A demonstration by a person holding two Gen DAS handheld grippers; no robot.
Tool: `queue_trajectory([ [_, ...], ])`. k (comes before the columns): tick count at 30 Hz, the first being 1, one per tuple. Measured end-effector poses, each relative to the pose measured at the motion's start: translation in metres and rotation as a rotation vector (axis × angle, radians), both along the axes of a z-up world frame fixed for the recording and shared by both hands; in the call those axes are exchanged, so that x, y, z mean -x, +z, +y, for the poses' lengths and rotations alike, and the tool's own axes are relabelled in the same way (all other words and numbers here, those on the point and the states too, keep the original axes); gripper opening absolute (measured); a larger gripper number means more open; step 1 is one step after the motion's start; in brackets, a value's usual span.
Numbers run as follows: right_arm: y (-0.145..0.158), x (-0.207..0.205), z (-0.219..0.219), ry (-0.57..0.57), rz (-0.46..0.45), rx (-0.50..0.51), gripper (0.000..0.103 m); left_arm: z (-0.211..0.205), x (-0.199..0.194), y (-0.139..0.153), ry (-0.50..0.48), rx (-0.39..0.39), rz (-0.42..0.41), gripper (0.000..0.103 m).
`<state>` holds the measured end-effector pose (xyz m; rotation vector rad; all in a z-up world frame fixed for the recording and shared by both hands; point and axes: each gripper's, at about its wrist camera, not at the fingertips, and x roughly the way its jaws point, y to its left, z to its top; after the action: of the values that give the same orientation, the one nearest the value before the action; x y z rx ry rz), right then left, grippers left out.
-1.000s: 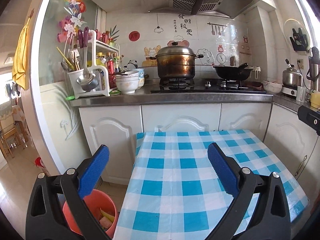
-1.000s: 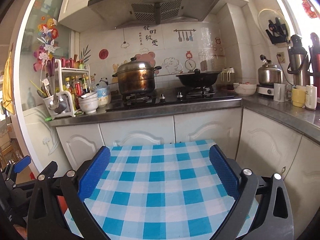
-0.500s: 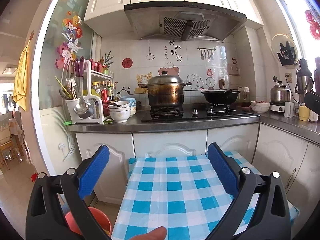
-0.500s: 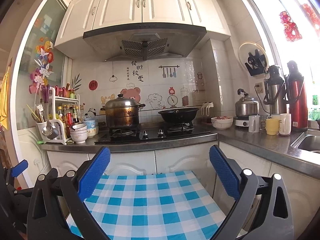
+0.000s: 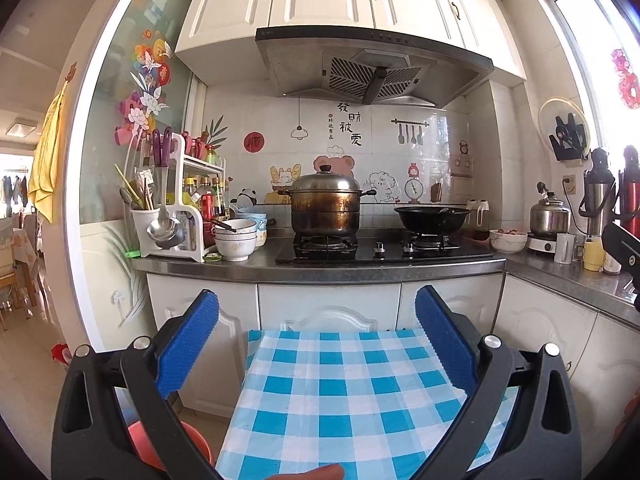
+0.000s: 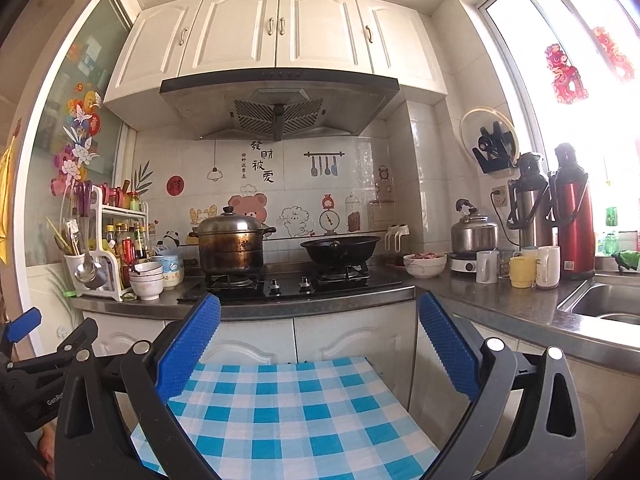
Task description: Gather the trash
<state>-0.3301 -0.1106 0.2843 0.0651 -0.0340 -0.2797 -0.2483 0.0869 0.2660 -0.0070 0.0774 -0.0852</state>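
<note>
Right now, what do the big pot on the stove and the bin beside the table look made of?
Big pot: metal, likely stainless steel, with a shiny lid and brown scorched walls. Bin: looks like plastic, with a smooth, matte salmon-orange rim; mostly hidden behind the left gripper.

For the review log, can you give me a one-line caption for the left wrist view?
Open, empty left gripper above a blue checked table, facing the stove counter; orange bin at lower left.

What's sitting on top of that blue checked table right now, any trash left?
The checked tablecloth looks bare between the open left gripper and, in the other view, the open right gripper; no trash shows. The gripper frames hide the table's side and near edges.
</note>
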Motion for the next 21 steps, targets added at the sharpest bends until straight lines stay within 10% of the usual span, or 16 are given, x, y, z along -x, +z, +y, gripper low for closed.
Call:
queue_trajectory([
  [21,0.0,0.006,0.008,-0.075,0.003,0.052,0.098,0.006,0.013,0.012,-0.014,0.027,0.001,0.099],
])
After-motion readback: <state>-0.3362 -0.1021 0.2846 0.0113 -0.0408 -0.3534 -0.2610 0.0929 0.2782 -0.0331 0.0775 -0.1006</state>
